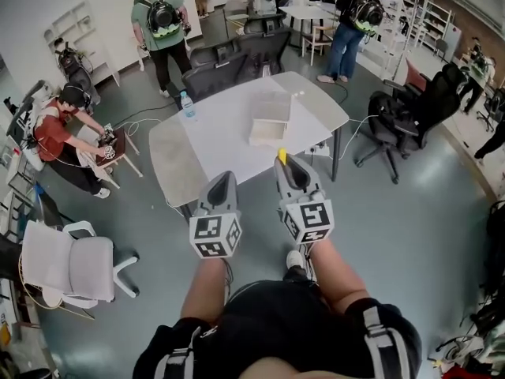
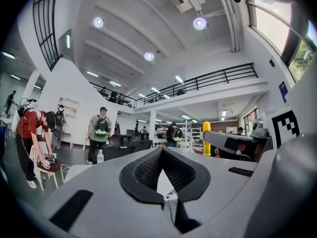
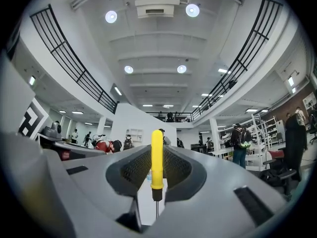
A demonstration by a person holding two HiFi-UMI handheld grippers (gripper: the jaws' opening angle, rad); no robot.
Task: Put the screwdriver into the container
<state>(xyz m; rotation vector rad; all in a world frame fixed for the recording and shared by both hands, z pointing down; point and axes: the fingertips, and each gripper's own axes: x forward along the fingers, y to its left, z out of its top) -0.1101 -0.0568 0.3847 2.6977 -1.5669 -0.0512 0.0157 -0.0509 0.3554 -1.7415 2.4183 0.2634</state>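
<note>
The screwdriver [image 3: 157,162] has a yellow handle and a thin metal shaft. My right gripper [image 3: 157,148] is shut on the shaft, and the handle sticks out past the jaw tips. In the head view the right gripper [image 1: 286,161] hangs at the near edge of the white table [image 1: 213,136], with the yellow handle [image 1: 282,156] pointing towards the clear container [image 1: 270,118] further back on the table. My left gripper [image 1: 224,177] is beside it on the left. The left gripper [image 2: 162,150] is shut, tips touching, with nothing in it.
A water bottle [image 1: 187,105] stands at the table's far left corner. Black office chairs [image 1: 229,61] crowd the far side, and another [image 1: 410,117] sits on the right. A white chair [image 1: 79,263] is at my left. Several people stand or sit around the room.
</note>
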